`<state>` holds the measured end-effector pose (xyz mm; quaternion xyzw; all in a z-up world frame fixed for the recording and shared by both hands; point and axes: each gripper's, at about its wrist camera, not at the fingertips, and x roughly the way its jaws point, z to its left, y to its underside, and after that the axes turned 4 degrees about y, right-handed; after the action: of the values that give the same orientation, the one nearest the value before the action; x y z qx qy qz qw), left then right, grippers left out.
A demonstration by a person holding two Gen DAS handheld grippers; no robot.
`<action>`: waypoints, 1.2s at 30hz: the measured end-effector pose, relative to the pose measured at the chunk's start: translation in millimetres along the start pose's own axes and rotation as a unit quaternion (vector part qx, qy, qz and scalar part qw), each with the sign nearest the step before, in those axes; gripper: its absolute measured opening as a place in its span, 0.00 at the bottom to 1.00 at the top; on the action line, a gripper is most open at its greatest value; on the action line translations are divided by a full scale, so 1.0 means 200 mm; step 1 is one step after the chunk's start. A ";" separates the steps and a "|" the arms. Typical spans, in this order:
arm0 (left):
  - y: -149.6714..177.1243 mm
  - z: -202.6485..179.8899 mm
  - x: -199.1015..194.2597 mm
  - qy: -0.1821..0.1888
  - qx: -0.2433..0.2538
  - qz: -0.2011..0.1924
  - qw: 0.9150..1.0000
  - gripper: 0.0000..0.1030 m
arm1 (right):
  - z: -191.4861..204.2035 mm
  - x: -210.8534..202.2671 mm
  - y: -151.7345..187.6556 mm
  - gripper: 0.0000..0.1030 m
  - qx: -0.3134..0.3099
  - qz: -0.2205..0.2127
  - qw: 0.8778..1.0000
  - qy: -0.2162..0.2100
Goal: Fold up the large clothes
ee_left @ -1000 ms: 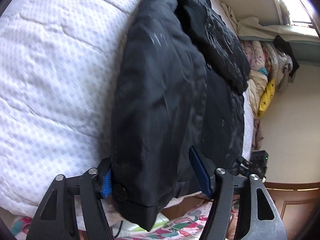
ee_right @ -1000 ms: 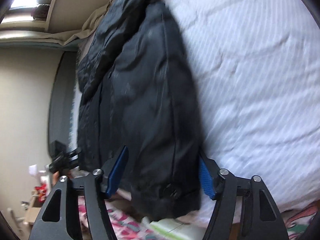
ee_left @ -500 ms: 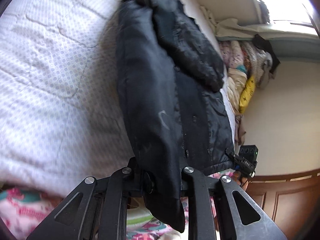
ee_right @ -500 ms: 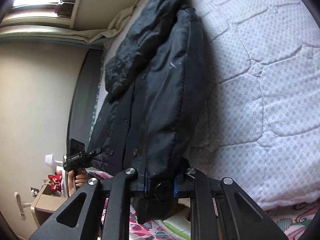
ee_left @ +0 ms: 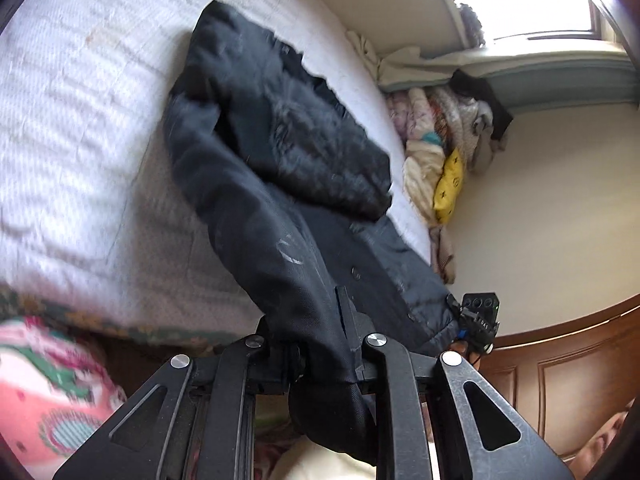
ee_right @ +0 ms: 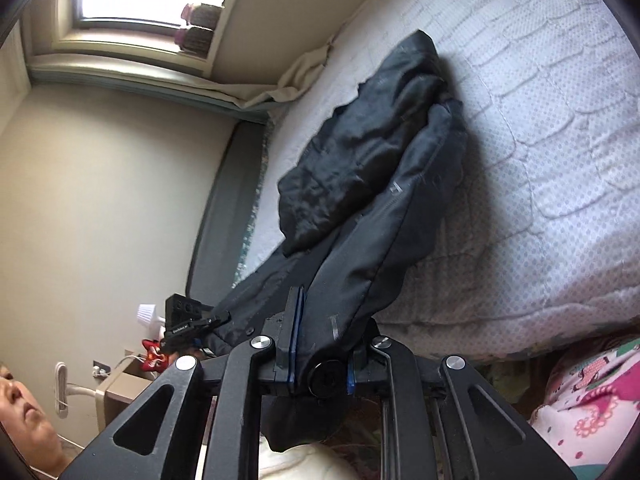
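Note:
A large black jacket (ee_left: 280, 168) lies on the white quilted bed (ee_left: 80, 120), its furry hood folded over the chest. My left gripper (ee_left: 320, 360) is shut on the jacket's bottom hem corner and holds it lifted off the bed's edge. In the right wrist view the same jacket (ee_right: 380, 168) stretches away from my right gripper (ee_right: 320, 364), which is shut on the other hem corner beside a black button. Each gripper shows small in the other's view, the right one (ee_left: 476, 324) and the left one (ee_right: 188, 320).
A pile of folded blankets and clothes (ee_left: 440, 152) sits past the bed under the window (ee_left: 520, 0). A wooden cabinet (ee_left: 560, 380) stands at right. A pink patterned cloth (ee_right: 592, 400) hangs below the mattress. A bedside stand (ee_right: 120, 384) is at left.
Both grippers closed on the jacket's hem corners, then pulled back and up, lifting the lower part of the jacket off the bed's edge.

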<state>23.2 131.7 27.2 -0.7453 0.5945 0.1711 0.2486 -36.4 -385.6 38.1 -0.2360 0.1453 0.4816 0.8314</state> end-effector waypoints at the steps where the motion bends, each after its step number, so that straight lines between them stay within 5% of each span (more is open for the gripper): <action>1: -0.06 -0.01 0.00 0.000 -0.006 -0.010 1.000 0.20 | 0.01 0.01 -0.05 0.12 -0.003 -0.007 1.000 -0.004; 10: -0.57 -0.09 0.06 -0.005 -0.021 -0.074 0.997 0.21 | 0.16 0.20 -0.56 0.12 -0.025 -0.049 0.998 -0.006; 17: -0.88 -0.01 0.25 -0.021 -0.055 -0.070 0.996 0.25 | 0.11 0.47 -0.88 0.13 0.003 -0.045 0.998 0.047; 24: -1.07 0.18 0.44 -0.032 -0.113 -0.049 0.992 0.45 | -0.08 0.71 -1.05 0.16 0.053 -0.022 0.991 0.125; 30: -1.11 0.21 0.44 -0.020 -0.125 -0.061 0.990 0.63 | -0.13 0.76 -1.10 0.41 0.054 -0.038 0.990 0.125; 36: -1.11 0.03 0.31 -0.037 -0.043 -0.126 0.990 0.74 | -0.03 0.72 -1.12 0.53 0.004 -0.073 0.987 0.141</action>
<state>253.8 124.0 25.5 -0.8174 0.4784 0.1909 0.2580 230.2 -378.1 22.4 -0.3083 0.2451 0.3815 0.8363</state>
